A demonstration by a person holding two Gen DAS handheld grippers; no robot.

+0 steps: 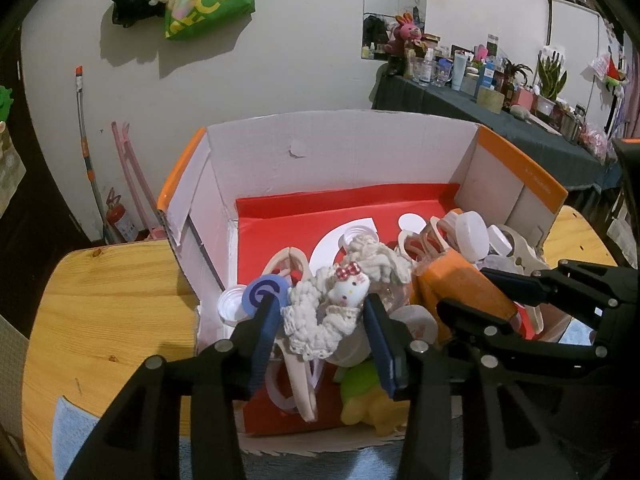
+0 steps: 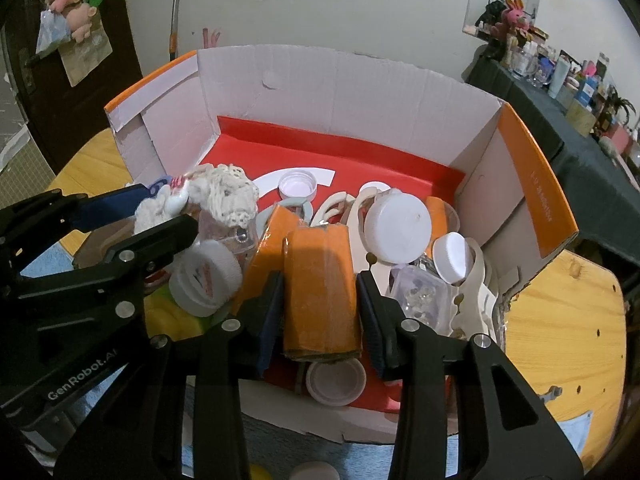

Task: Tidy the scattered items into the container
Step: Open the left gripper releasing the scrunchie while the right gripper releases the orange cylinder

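Release step in hand over cardboard box (image 2: 360, 92). Left gripper (image 1: 320, 320) straddles lace scrunchie (image 1: 320, 316), pads apparently off it. Right gripper (image 2: 320, 312) flanks orange block (image 2: 320, 292), contact unclear. Next: spread jaws wider, lift clear.

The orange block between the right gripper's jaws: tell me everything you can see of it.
The orange block is a rectangular slab with a glossy, tape-like orange skin, creased and scuffed, its near end showing a rough brown-grey core. It stands tilted inside the cardboard box, above the red liner, leaning against a second orange piece on its left. The right gripper straddles it, jaws close to both sides; whether the pads press it I cannot tell. A white lid lies below its near end.
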